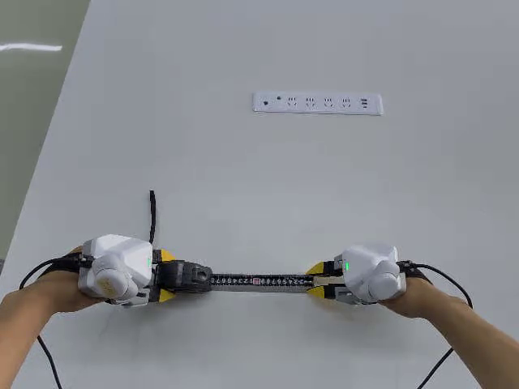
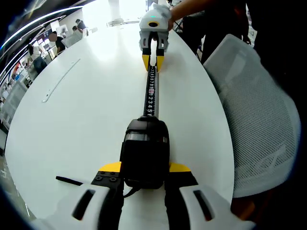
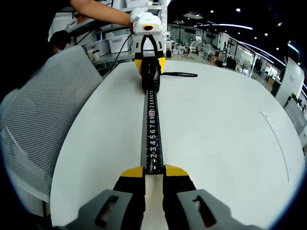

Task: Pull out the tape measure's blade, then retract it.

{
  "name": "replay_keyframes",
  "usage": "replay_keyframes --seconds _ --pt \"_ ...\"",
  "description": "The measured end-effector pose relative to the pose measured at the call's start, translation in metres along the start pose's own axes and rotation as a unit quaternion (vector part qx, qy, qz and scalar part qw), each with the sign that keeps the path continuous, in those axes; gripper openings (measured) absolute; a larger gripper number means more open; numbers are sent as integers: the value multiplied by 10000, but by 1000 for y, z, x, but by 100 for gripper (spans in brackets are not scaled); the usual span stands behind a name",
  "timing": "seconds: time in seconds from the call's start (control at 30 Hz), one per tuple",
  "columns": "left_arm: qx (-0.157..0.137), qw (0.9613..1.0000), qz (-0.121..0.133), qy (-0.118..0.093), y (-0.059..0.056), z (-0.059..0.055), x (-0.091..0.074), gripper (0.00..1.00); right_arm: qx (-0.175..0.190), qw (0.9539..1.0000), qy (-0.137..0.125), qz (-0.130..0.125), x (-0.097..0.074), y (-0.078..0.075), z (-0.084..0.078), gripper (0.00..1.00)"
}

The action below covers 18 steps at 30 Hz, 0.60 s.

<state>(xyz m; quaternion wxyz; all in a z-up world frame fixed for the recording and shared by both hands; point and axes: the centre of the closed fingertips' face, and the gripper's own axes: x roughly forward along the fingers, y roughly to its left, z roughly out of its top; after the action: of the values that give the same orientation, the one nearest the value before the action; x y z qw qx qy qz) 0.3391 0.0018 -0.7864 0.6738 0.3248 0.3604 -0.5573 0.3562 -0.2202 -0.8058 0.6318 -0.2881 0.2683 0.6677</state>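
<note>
We are clamping the tape measure case (image 1: 190, 276) in the left gripper (image 1: 168, 276) and pinching the blade (image 1: 259, 281) by its end (seemingly the hook) in the right gripper (image 1: 318, 280), near the table (image 1: 243, 178) edge; a straight, level pull is sparing it kinks.

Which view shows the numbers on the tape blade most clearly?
The right gripper view: the blade runs up from the right hand-held gripper, digits large and legible. The left gripper view shows it beyond the black case, smaller. The head view shows it whole, but the digits are tiny.
</note>
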Motion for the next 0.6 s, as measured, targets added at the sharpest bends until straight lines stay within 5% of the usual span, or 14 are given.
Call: replay_keyframes --seconds 0.6 --pt "-1 10000 -7 16 1 -1 -1 29 30 9999 96 -19 -12 -1 -13 10"
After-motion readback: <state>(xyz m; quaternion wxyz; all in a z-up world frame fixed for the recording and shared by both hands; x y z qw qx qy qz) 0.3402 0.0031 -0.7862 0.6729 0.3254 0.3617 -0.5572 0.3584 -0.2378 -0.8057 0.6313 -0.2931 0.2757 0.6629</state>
